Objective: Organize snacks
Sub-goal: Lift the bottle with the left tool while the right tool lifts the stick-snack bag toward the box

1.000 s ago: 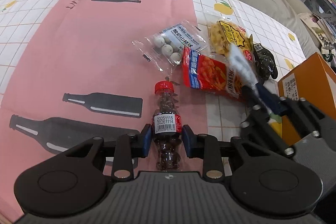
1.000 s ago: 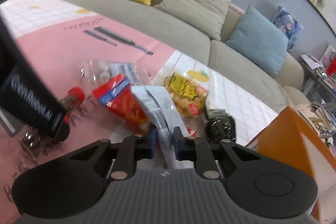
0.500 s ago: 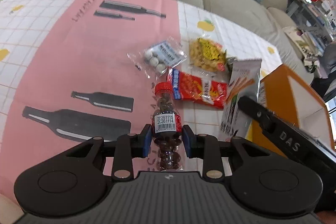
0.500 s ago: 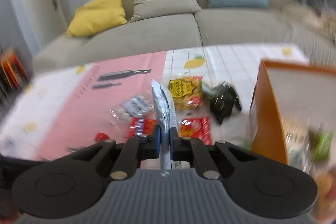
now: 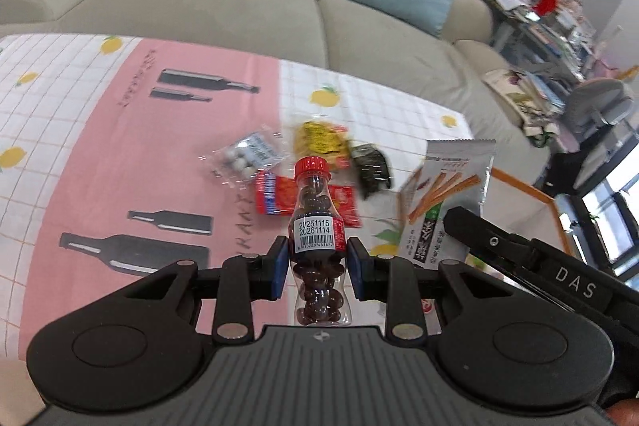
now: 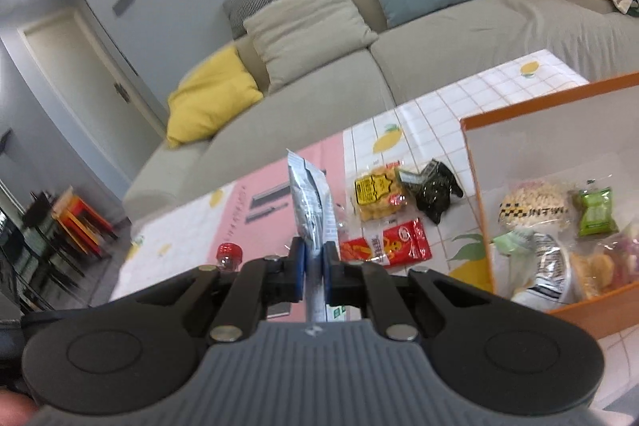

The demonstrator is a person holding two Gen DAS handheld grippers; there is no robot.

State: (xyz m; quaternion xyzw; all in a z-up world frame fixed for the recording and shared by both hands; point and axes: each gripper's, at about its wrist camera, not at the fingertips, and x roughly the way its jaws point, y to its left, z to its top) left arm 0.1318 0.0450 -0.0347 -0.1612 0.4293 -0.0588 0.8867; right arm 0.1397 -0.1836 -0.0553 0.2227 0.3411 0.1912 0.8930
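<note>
Left wrist view: the left gripper [image 5: 318, 272] has its 2 blue-padded fingers [image 5: 277, 271] closed against the sides of a small clear plastic bottle with a red cap, filled with dark brown candy balls [image 5: 317, 226], held upright at its labelled waist above the pink and white-checked tablecloth printed with bottles and lemons [image 5: 100, 154]. Beyond the bottle lie a clear packet of white balls [image 5: 247, 156], a yellow snack bag [image 5: 319, 142], a red snack packet with a blue end [image 5: 279, 200] and a dark green packet [image 5: 371, 168]. To the right, the face of a silver-white packet printed with orange sticks [image 5: 447, 202] is visible, with the right device's black body beside it.

Right wrist view: the right gripper [image 6: 314, 272] is nearly closed, pinching the same silver-white packet [image 6: 309, 202] edge-on, so its printed face is hidden. Only this view shows the inside of the orange-rimmed box with white walls [image 6: 519, 114], which holds several snacks: a round pale puffed-snack pack [image 6: 533, 210], a small green packet [image 6: 595, 212] and others. The packet stands left of the box. The bottle appears only as its red cap [image 6: 229, 252] at the left. The yellow bag [image 6: 377, 192], dark green packet [image 6: 435, 190] and red packet [image 6: 389, 242] lie on the tablecloth [image 6: 431, 114] between gripper and box.
</note>
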